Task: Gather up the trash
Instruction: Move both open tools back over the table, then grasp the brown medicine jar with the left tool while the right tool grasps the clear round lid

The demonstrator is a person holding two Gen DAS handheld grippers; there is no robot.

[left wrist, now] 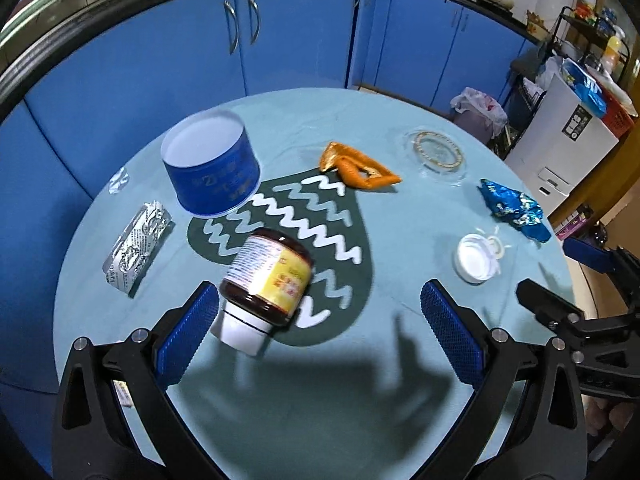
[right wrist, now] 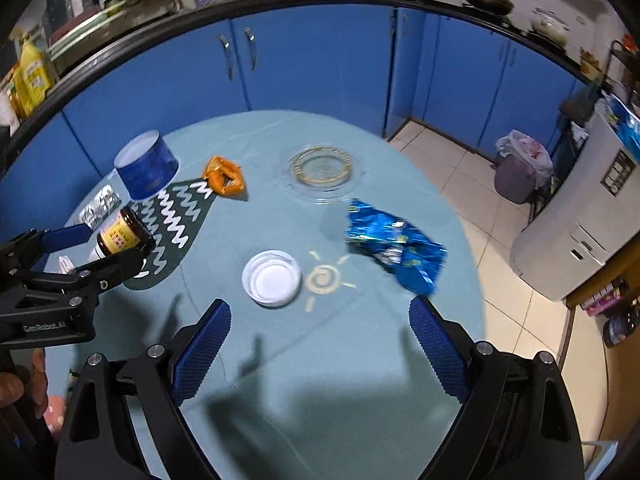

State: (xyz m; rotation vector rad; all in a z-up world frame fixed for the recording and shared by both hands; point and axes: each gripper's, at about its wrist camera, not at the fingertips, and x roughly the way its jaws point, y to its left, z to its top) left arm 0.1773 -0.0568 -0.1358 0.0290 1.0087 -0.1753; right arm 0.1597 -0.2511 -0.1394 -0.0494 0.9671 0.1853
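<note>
Lying tipped beside our left gripper [left wrist: 316, 320], whose jaws are gaping wide and empty, a brown jar [left wrist: 270, 280] is awaiting pickup on the round table [left wrist: 280, 400]; our right gripper [right wrist: 320, 344] is hovering equally wide and empty before a white lid [right wrist: 271, 278].

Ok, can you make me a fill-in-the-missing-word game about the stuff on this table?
1. The brown jar is lying on its ____.
2. The crumpled wrapper near the right gripper is coloured ____.
3. The jaws of the left gripper are wide ____.
4. The peel beside the blue tub is coloured ____.

Missing words: side; blue; open; orange
</note>
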